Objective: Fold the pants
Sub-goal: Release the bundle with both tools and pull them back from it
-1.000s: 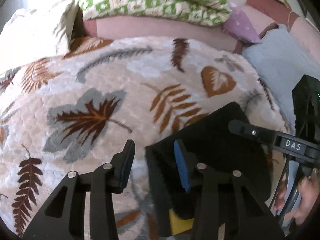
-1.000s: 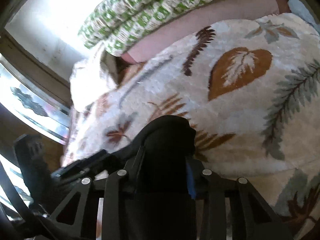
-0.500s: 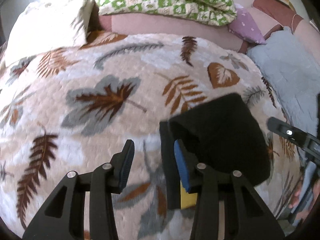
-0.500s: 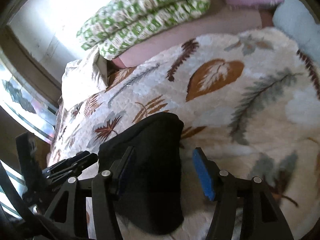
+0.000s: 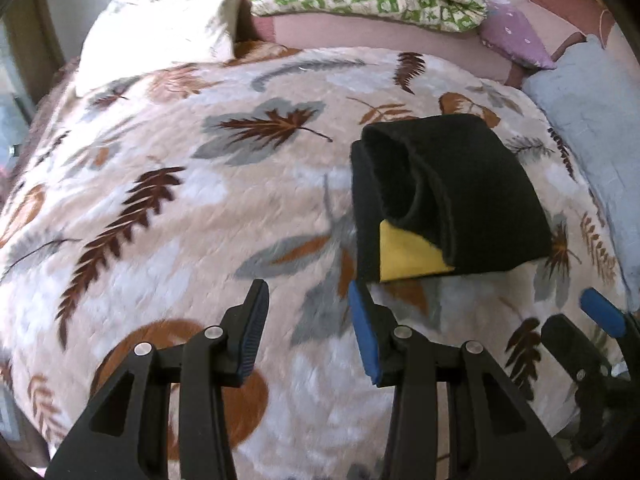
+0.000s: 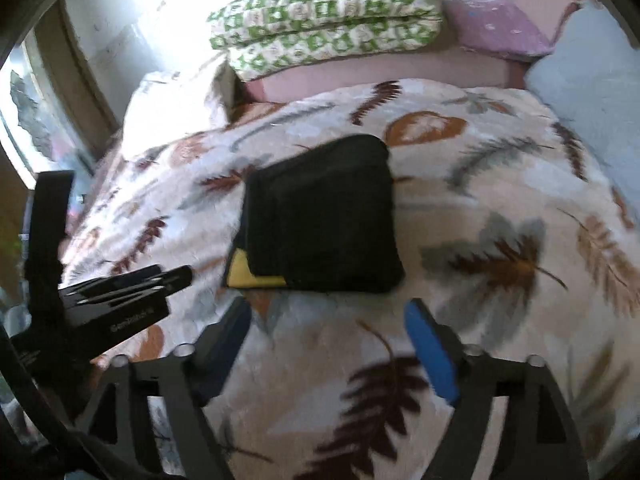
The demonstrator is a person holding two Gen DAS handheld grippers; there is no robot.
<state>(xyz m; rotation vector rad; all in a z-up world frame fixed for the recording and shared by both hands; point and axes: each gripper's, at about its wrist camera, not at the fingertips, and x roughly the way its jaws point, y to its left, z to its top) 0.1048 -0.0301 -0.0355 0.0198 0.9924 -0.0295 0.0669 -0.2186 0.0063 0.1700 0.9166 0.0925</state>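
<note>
Right tool point(image 6: 328, 344) opened, withdrawn, pants point(image 6: 324, 216) released

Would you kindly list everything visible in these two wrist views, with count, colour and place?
folded pants: one, black, yellow patch showing at the near edge, lying on the blanket.
leaf blanket: one, beige with brown and grey leaves, covering the bed.
green quilt: one, green-and-white pattern, folded at the far end.
white pillow: one, far left.
purple cushion: one, far right.
blue cover: one, pale blue, right edge.
left gripper: one, black, blue pads, empty.
right gripper: one, black, blue pads, jaws just opened, empty.
</note>
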